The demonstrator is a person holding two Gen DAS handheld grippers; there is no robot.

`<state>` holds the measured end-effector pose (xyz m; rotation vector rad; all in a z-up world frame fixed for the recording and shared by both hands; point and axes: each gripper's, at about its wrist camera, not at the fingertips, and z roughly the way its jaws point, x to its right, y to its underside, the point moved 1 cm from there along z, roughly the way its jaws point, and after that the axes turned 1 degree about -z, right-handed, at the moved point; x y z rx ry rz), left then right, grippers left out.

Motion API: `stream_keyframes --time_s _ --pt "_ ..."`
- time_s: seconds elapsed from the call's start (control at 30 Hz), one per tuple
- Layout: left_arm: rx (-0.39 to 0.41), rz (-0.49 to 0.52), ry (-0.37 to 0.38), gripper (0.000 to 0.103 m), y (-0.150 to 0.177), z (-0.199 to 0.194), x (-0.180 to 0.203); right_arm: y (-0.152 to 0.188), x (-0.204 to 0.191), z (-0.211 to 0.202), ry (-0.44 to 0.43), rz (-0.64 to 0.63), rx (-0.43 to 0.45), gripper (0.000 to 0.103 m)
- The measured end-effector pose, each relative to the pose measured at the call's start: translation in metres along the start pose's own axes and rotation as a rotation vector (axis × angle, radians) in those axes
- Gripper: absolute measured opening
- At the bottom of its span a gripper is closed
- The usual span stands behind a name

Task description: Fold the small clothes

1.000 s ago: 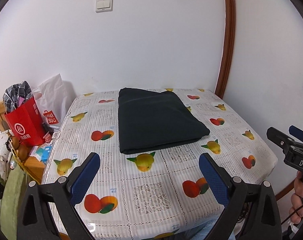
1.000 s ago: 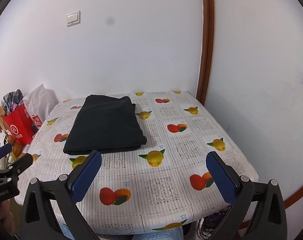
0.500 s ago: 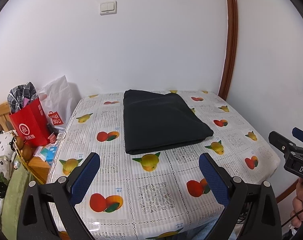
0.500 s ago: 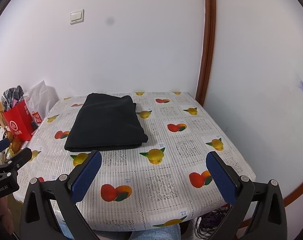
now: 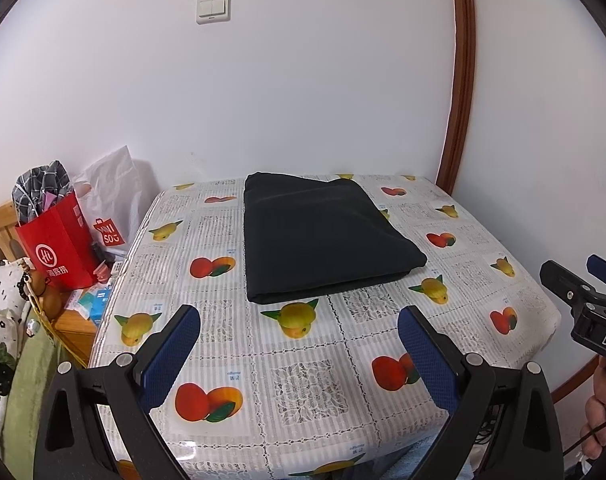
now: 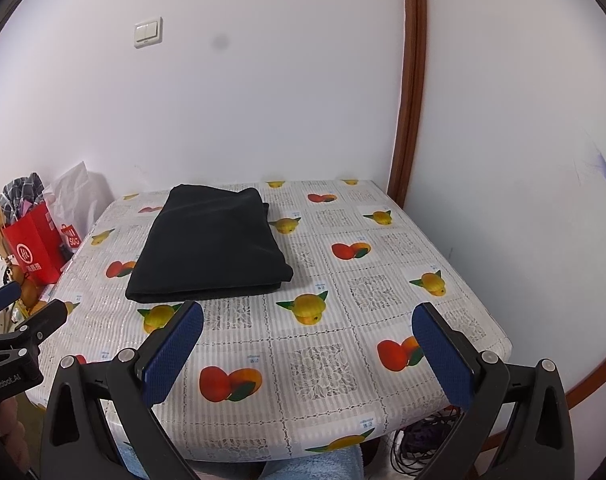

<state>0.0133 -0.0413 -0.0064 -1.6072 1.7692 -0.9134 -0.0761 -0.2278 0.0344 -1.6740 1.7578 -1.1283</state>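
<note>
A black garment (image 5: 323, 236) lies folded into a neat rectangle on the far half of the fruit-print table (image 5: 311, 380); it also shows in the right wrist view (image 6: 211, 248). My left gripper (image 5: 299, 356) is open and empty, held back over the table's near edge. My right gripper (image 6: 309, 354) is open and empty too, held over the near edge, apart from the garment. The right gripper shows at the right edge of the left wrist view (image 5: 583, 300), and the left gripper at the left edge of the right wrist view (image 6: 19, 336).
A red paper bag (image 5: 57, 244) and a white plastic bag (image 5: 111, 204) stand left of the table beside a wooden piece of furniture (image 5: 69, 328). White walls close the back and right, with a brown door frame (image 5: 461, 80). Cables (image 6: 419, 448) lie under the table.
Both grippers have drawn back and risen a little from the table, so the garment looks farther away. The garment has not moved. Both stay open.
</note>
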Motion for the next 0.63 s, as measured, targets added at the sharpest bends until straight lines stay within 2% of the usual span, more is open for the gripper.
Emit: stream_keyframes --time_s 0.63 --pt "-0.006 -0.004 -0.006 0.100 -0.0003 0.0024 -0.0051 0.0009 -0.0012 -0.0019 -0.005 -0.013 0.007 0.103"
